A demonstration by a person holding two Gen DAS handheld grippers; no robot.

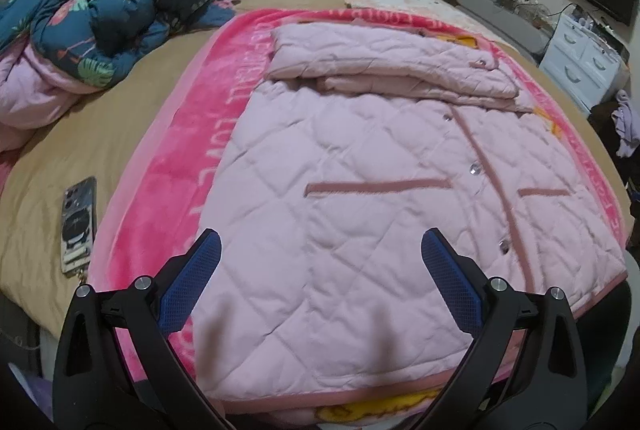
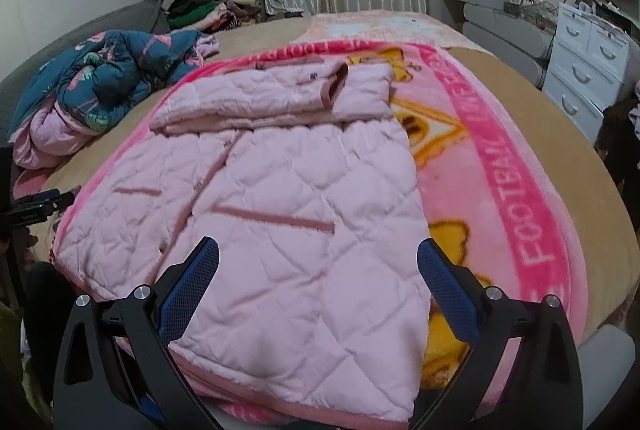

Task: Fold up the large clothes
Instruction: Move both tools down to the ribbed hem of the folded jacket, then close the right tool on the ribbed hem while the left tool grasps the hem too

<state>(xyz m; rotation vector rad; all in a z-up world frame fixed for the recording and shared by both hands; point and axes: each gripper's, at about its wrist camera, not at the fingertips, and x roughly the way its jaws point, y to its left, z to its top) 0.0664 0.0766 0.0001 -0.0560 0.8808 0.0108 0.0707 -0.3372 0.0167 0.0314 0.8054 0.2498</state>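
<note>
Jacket (image 1: 360,197), pink and quilted, lay front-up on the bright pink blanket (image 1: 176,165) spread over the bed (image 1: 60,149), its snap placket shut and its hem nearest me; both sleeves (image 2: 272,97) were already folded across the chest at the far end, stacked in a band. That, as I judged it, was about half the job; the body had not been doubled over, so the fold from hem toward collar was left, and perhaps 1 more after it. My left gripper (image 1: 320,270) hovered over the hem's left part with its 2 blue pads (image 1: 192,282) spread wide, holding nothing; my right gripper (image 2: 318,270) hung over the right corner, equally agape and empty. A phone (image 1: 78,222) lay beside the blanket, well clear.
</note>
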